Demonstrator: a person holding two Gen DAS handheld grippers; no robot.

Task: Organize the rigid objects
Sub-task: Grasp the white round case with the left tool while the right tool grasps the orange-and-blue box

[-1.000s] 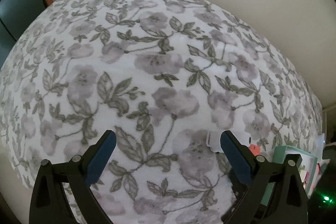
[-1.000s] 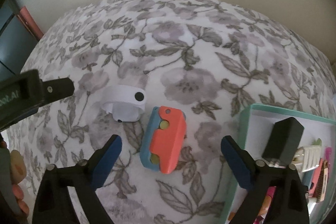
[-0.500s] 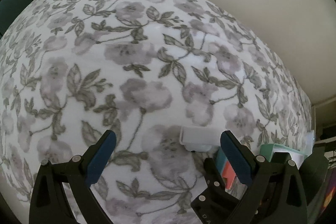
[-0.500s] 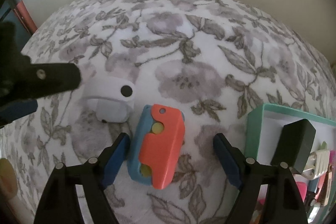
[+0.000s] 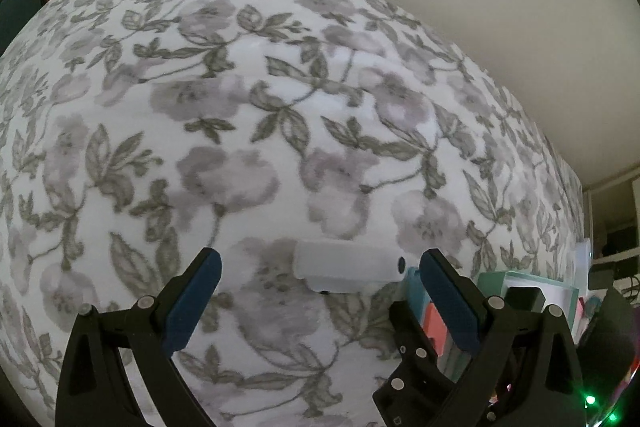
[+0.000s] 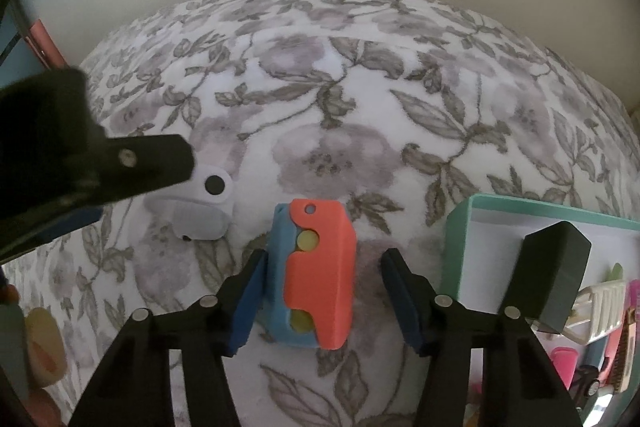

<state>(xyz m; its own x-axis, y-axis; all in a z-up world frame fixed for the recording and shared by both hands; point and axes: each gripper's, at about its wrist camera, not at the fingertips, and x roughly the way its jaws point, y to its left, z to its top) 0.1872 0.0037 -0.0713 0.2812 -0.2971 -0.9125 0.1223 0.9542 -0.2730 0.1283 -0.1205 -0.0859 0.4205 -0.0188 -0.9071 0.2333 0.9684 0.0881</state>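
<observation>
Between my right gripper's (image 6: 322, 301) fingers lies the orange-and-blue toy (image 6: 314, 273) on the flowery blanket (image 6: 360, 115); they have just been closing, one pad not touching. My left gripper (image 5: 320, 303) is wide apart near the white toy (image 5: 346, 267).

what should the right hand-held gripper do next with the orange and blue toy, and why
Probably finish closing. The right hand-held gripper has just been closing with the orange and blue toy between its jaws; the left pad looks at the toy's blue side, while a gap shows on the orange side. Once it is gripped, the teal box beside it seems the likely destination.
</observation>
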